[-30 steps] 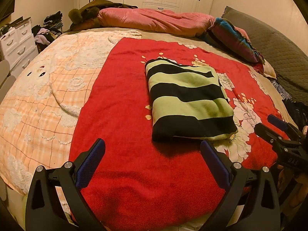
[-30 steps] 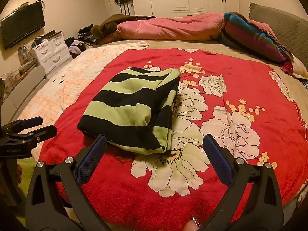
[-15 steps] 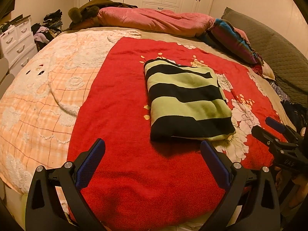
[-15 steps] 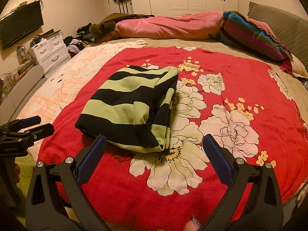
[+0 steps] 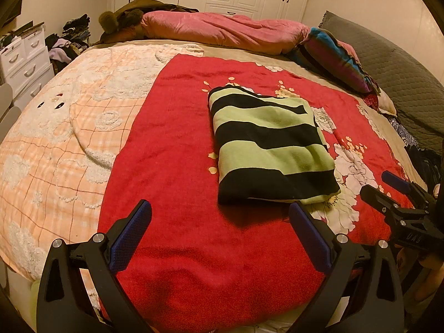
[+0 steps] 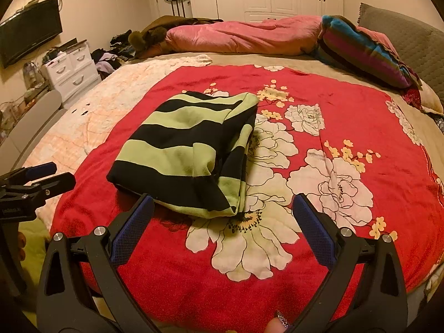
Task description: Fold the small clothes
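Folded green-and-black striped garment (image 6: 191, 155) on red floral blanket (image 6: 347, 127), right gripper (image 6: 222, 216) fingers spread just before it

Our left gripper (image 5: 220, 212), right gripper (image 6: 223, 206): black plastic frames, triangular cut-outs, silver screw heads, blue textured pads (image 5: 130, 234) on jaws. Faint white lettering on side. Glittery painted fingernail (image 6: 283, 319), bare skin.

The soft knit garment with broad black and lime-green stripes (image 5: 270, 147) (image 6: 188, 152) lies folded into a thick, roughly rectangular bundle, flat on the bed. From my left jaws it sits ahead and a little right of centre, its black hem edge nearest me. From my right jaws it sits ahead and left, its layered folded side facing right, clear of both jaws.
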Demonstrator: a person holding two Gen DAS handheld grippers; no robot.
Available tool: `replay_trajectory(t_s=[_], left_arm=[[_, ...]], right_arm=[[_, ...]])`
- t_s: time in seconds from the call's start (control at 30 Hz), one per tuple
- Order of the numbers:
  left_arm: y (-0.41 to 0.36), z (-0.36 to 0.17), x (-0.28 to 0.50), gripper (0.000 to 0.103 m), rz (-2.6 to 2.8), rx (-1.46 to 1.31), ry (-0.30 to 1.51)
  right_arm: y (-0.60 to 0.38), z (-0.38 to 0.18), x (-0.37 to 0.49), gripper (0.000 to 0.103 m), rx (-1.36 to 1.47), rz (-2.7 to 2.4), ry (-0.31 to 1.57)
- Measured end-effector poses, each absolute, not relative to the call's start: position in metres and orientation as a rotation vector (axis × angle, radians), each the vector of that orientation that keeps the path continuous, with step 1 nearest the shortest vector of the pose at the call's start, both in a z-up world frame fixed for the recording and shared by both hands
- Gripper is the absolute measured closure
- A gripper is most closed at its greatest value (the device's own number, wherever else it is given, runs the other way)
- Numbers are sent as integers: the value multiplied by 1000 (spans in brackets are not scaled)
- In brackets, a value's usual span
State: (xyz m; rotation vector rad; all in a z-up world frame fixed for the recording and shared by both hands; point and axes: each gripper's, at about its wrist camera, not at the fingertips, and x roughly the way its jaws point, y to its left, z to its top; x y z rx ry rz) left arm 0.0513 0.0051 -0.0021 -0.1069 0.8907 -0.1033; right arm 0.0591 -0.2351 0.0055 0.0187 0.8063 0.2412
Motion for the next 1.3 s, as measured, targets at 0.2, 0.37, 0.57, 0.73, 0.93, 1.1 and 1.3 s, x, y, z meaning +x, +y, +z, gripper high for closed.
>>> replay_trajectory(t_s=[0.2,0.37,0.57,0.73,0.93,1.1,1.3], left_arm=[[6,-3,53,4,-122,-119,893],[4,-4,53,4,-122,-108,890],[3,-5,53,4,-133,-102,894],[1,-6,54,4,-137,-97,900],[-1,-9,56,4,-126,-79,916],[1,-13,61,4,-110,-83,936],[18,-20,70,4,-60,-115,956]], right_arm=[[-235,5,59,9,14,239,810],[-236,4,59,9,16,239,811],[-235,4,59,9,15,239,812],[-236,1,59,9,17,234,819],[-236,-1,60,9,16,229,826],[-237,-5,64,9,17,224,837],[-243,-13,70,9,37,214,859]])
